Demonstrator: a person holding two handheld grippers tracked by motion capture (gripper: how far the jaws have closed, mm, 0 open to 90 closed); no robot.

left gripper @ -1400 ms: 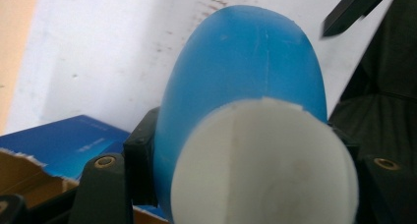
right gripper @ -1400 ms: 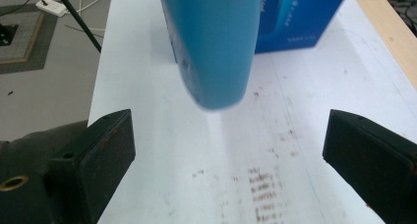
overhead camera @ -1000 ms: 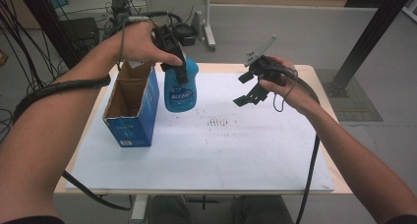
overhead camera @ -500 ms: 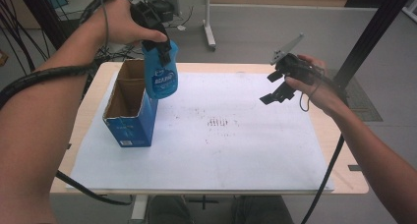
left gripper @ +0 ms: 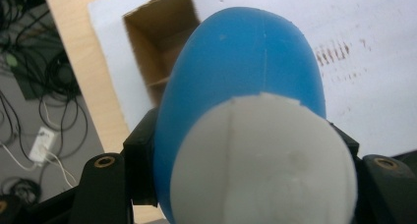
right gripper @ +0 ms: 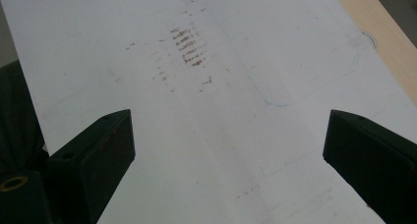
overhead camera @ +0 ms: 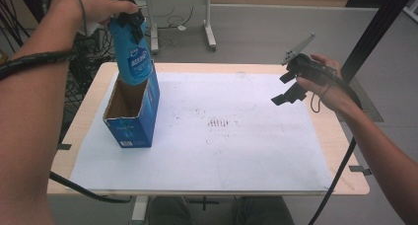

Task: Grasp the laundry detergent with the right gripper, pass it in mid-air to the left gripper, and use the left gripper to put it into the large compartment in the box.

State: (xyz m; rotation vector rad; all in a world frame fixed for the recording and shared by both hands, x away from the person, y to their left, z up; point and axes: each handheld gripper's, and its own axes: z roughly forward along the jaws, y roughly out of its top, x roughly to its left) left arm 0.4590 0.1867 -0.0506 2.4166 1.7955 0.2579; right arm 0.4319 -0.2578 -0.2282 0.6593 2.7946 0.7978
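A blue bottle (overhead camera: pixel 131 55) with a white cap hangs upright in the air, its base just above the open top of a blue cardboard box (overhead camera: pixel 134 115). My left gripper (overhead camera: pixel 127 18) is shut on the bottle's upper part. In the left gripper view the bottle (left gripper: pixel 246 81) and its white cap (left gripper: pixel 265 165) sit between the black jaws, with the box's brown inside (left gripper: pixel 164 47) below. My right gripper (overhead camera: pixel 287 91) hovers open over the right side of the table, nothing between its fingers (right gripper: pixel 98 150).
A white sheet (overhead camera: pixel 222 131) with brown smudges (overhead camera: pixel 219 122) covers the wooden table (overhead camera: pixel 345 151). Cables (overhead camera: pixel 93 52) and a desk leg (overhead camera: pixel 209 25) lie on the floor beyond the table's far edge.
My left gripper has carried the blue bottle up and to the left, from beside the box to above its open top. The right gripper has drifted right, away from the middle.
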